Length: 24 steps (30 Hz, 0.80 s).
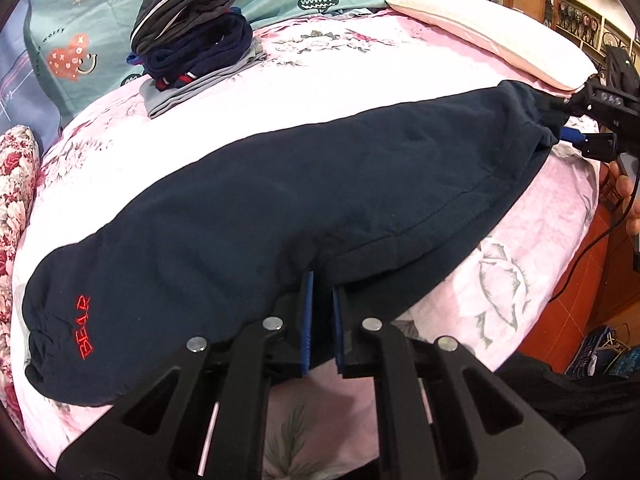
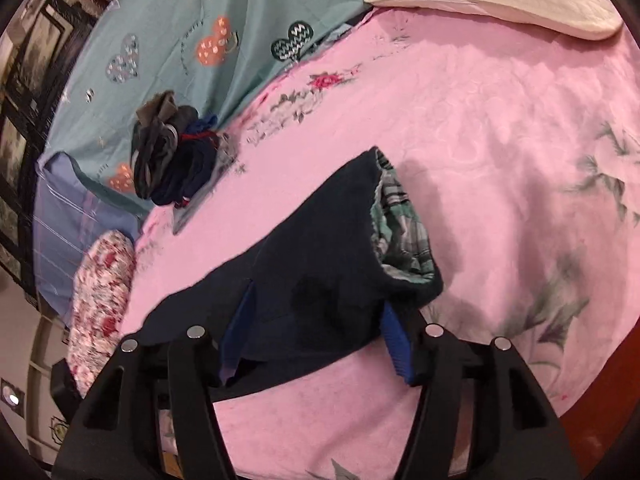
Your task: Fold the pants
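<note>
Navy pants (image 1: 304,200) lie on the pink floral bed (image 1: 360,68) — left tool (image 1: 322,320) clamped on them, right tool (image 2: 316,344) apart.

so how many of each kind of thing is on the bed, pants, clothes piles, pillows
Navy pants spread out: 1
Pile of folded clothes: 1
White pillow: 1
Red floral pillow: 1
Total: 4
</note>
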Tool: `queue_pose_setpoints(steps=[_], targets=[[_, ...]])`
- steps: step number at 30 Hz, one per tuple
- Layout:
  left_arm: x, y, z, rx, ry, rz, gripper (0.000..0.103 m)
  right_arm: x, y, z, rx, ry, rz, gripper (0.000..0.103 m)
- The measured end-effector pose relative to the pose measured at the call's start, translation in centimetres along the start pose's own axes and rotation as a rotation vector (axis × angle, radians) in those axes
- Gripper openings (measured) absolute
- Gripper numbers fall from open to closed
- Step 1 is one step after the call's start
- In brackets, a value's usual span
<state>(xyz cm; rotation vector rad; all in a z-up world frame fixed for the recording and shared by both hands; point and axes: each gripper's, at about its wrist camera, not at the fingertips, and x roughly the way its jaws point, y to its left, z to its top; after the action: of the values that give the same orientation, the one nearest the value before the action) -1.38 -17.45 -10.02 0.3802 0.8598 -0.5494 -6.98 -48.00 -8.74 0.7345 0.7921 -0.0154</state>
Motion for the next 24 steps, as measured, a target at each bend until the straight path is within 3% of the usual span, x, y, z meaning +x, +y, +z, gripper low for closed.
queue_pose_setpoints(steps=[2, 6, 10, 15, 18, 20, 24], targets=[[0.0, 0.3, 0.2, -0.013, -0.005, 0.0, 0.004, 0.6, 0.1, 0.0, -0.009, 0.007, -0.023, 0.015], [-1.2, 0.7, 0.6, -0.014, -0.047, 0.004, 0.003, -0.4, 0.2, 1.1, -0.009, -0.046, 0.027, 0.006], [-3.7, 0.6, 0.4, 0.001, -0.079, -0.023, 0.003, -2.4, 1.2, 2.2, -0.049, -0.092, 0.069, 0.005], [-1.8, -0.8, -1.9, 0.057, 0.016, -0.04, 0.004, -0.7, -2.2, 1.1, -0.008, 0.013, -0.049, 0.005], [-2.1, -1.0, -2.0, 0.058, -0.002, -0.03, 0.004, -0.2, -3.0, 0.3, 0.002, 0.035, -0.059, 0.006], [-2.3, -0.6, -1.8, 0.041, 0.002, -0.046, 0.004, -0.4, -3.0, 0.4, 0.005, 0.046, -0.065, 0.017], [-4.1, 0.6, -1.3, 0.003, -0.019, -0.08, 0.011, -2.3, -2.0, 0.6, -0.045, 0.018, -0.106, 0.027]])
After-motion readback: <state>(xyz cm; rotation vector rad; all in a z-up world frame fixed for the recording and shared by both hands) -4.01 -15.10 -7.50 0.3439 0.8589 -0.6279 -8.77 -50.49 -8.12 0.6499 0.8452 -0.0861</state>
